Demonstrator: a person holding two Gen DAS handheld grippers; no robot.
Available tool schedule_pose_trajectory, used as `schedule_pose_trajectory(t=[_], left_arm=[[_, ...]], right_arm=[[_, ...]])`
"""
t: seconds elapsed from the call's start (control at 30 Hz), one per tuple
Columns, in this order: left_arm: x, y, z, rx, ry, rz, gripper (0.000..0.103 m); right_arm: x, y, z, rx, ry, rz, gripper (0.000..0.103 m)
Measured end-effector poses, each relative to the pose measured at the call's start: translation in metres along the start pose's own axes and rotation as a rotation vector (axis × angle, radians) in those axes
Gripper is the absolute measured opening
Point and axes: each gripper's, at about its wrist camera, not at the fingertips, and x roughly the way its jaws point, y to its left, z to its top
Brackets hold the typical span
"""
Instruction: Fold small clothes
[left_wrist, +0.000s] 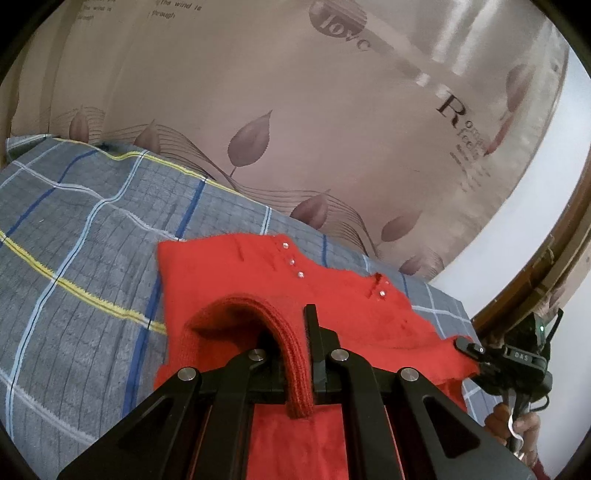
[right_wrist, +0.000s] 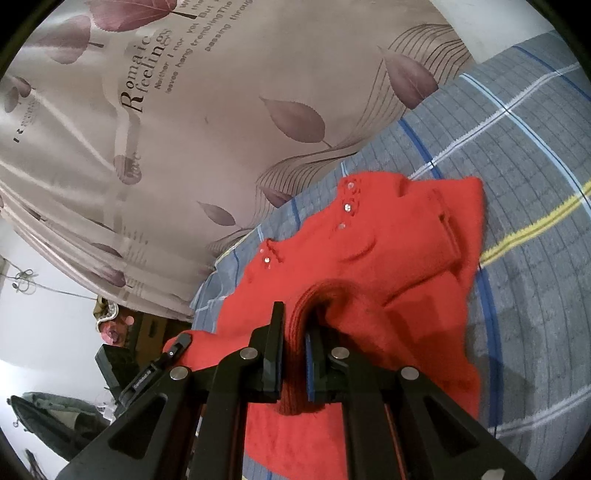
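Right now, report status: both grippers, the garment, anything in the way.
Left gripper and right gripper shut on ribbed edges of the red sweater. Sweater partly lifted, far part lying on plaid bedcover. Nothing in the way.

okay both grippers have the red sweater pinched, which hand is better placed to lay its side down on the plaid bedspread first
Probably the left. The left gripper and right gripper both clamp the red sweater, but plaid bedspread lies open beside the left.
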Motion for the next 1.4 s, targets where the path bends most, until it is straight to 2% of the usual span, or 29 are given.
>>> schedule_pose_trajectory(t=[0.23, 1.4], left_arm=[[0.015, -0.001, 0.013, -0.003, -0.008, 0.010, 0.006], [0.066, 0.004, 0.031, 0.052, 0.021, 0.097, 0.006]], right_arm=[[0.008, -0.003, 0.008, -0.003, -0.012, -0.018, 0.008], [0.041, -0.027, 0.032, 0.010, -0.008, -0.058, 0.008]])
